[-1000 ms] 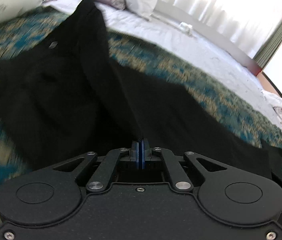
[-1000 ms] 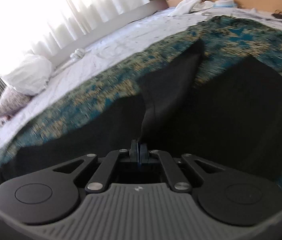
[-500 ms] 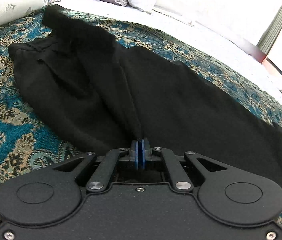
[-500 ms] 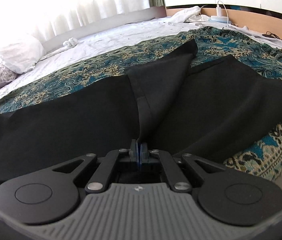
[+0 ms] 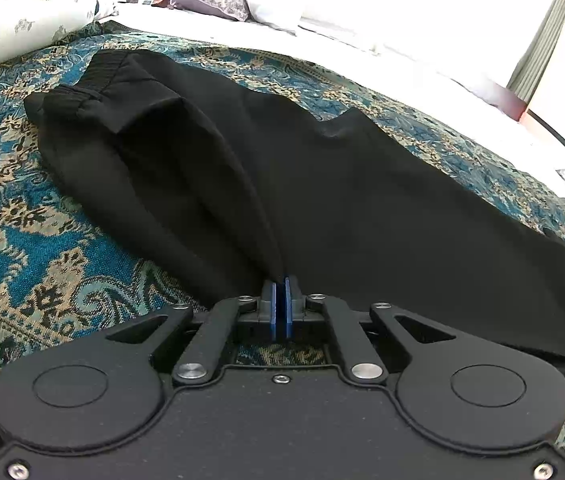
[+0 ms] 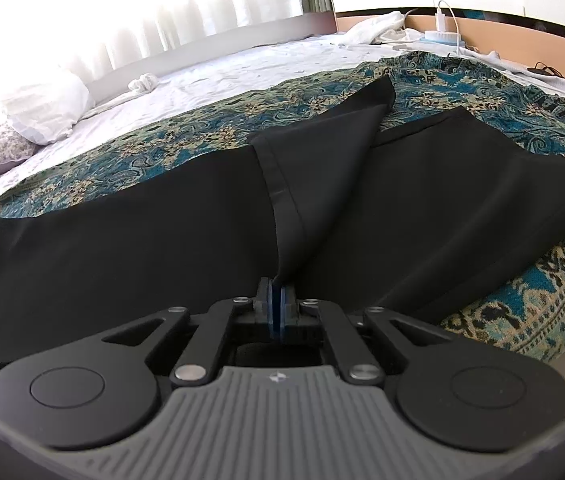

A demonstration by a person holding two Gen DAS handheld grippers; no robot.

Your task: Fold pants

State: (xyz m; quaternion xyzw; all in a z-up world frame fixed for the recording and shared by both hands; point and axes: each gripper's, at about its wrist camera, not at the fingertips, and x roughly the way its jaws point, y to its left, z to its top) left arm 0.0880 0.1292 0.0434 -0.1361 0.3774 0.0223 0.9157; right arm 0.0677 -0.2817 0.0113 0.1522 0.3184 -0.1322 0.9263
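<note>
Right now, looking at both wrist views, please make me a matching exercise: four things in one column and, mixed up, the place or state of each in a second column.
Things
1. pants
2. left gripper
3. white pillow
4. charger

Places or states
A. plugged in at the headboard
B. spread on the patterned bedspread
C. on the white sheet near the curtains
D. shut on black cloth

Pairs: 1-B, 2-D, 3-C, 4-A
</note>
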